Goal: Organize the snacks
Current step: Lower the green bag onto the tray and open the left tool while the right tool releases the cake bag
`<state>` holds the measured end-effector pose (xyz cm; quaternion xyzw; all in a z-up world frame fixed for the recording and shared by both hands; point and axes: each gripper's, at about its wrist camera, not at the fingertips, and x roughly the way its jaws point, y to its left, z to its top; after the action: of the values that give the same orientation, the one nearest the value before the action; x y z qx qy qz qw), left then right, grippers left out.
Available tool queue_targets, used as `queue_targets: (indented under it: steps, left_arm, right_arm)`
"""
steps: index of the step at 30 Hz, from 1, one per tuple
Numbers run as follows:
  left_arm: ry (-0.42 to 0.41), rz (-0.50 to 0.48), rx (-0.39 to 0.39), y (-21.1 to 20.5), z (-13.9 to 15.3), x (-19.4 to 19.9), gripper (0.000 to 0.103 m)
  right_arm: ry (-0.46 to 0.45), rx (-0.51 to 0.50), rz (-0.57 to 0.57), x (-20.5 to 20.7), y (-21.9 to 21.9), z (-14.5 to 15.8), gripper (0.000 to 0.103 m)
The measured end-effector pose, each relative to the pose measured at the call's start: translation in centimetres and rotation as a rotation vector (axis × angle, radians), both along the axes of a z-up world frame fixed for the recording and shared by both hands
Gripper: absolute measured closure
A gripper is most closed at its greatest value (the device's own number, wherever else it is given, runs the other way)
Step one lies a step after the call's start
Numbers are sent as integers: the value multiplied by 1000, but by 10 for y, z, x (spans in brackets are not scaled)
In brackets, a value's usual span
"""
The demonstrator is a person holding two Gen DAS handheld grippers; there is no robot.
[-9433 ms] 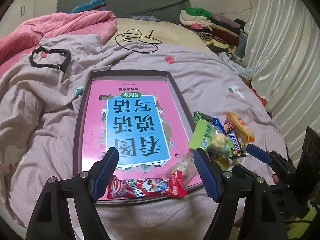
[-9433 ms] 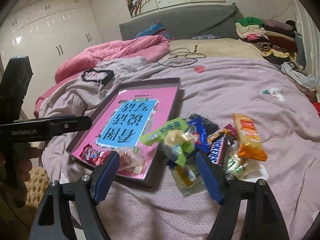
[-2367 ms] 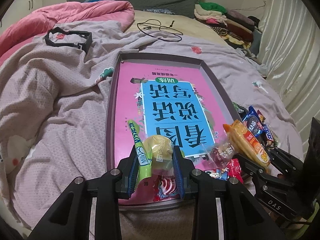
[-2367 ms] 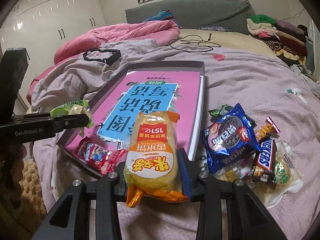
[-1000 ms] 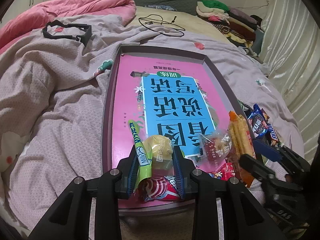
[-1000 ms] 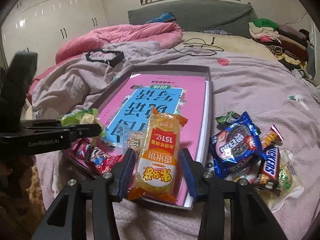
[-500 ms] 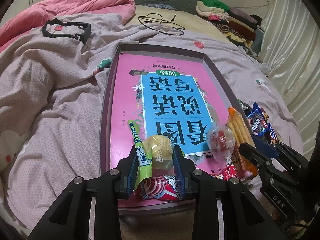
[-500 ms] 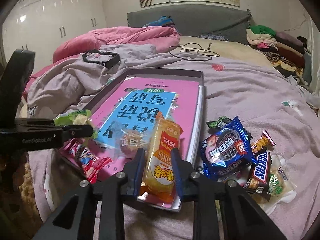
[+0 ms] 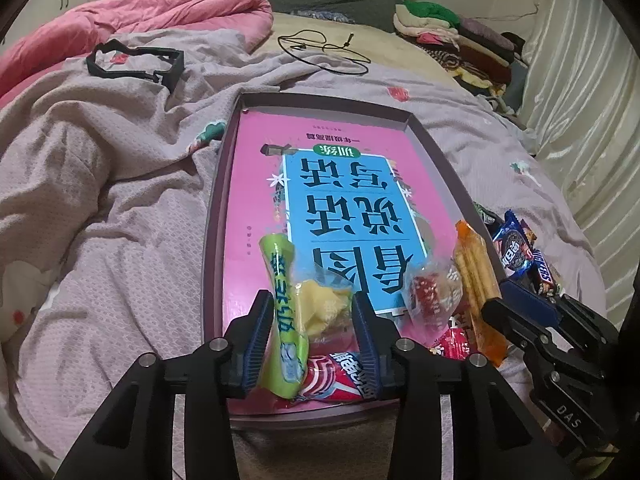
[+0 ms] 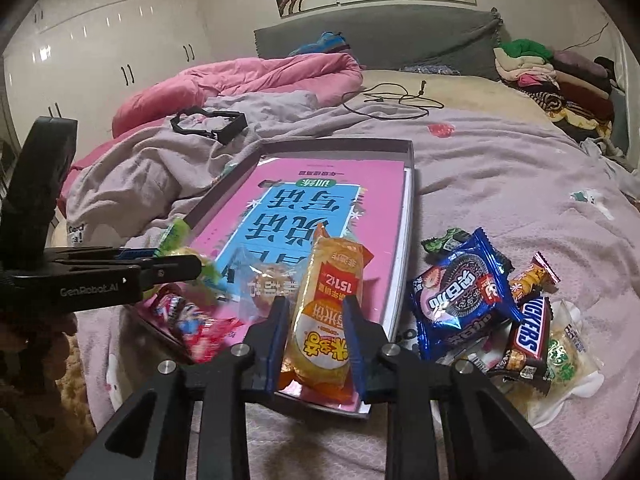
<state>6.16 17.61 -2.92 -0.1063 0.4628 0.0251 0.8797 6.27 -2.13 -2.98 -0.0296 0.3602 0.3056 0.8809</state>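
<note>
1. The tray (image 9: pixel 216 216), lined with a pink book cover, sits on the bed (image 9: pixel 120 240) and already holds a red packet (image 9: pixel 340 376) at its near edge and a clear-wrapped sweet (image 9: pixel 428 296) beside it.
2. The left tool (image 9: pixel 312 332) is pinching a green-wrapped snack (image 9: pixel 286 308) over the tray's near end, not yet released.
3. The right tool (image 10: pixel 316 340) is pinching an orange rice-cracker pack (image 10: pixel 328 308) above the tray's near right corner, also unreleased.
4. Outside the tray, just to its right, a pile is left on the bed: a blue cookie pack (image 10: pixel 460 300), a Snickers bar (image 10: pixel 528 328) and several smaller wrappers.
5. Judged from this, the job looks under halfway: two in, two arriving, the pile untouched.
</note>
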Motion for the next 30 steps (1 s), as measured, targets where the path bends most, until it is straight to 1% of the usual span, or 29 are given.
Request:
queue_targets:
  steps: [6, 9, 11, 13, 16, 22, 26, 27, 30]
  left_arm:
    - [-12, 3, -1, 1, 5, -1, 60]
    - [-15, -14, 2, 0, 10, -3, 58]
    - [-23, -25, 6, 1, 15, -5, 51]
    - [-33, -25, 1, 3, 20, -8, 49]
    - [-47, -28, -9, 2, 25, -10, 47]
    - [-49, -58, 4, -12, 28, -9, 37]
    - [-52, -59, 9, -19, 31, -9, 31]
    - [-55, -57, 7, -20, 32, -9, 30]
    - [-65, -52, 2, -24, 36, -9, 28]
  right_arm:
    - [1, 6, 15, -5, 0, 3, 74]
    - [7, 24, 34, -8, 0, 6, 74]
    - [13, 39, 59, -12, 0, 7, 72]
    - [17, 32, 71, -14, 2, 6, 69]
    - [30, 20, 63, -11, 2, 0, 69]
    - [37, 13, 34, -5, -1, -5, 69]
    - [40, 0, 21, -3, -4, -7, 68]
    - [43, 5, 21, -2, -5, -7, 67]
    - [39, 20, 14, -3, -10, -2, 58]
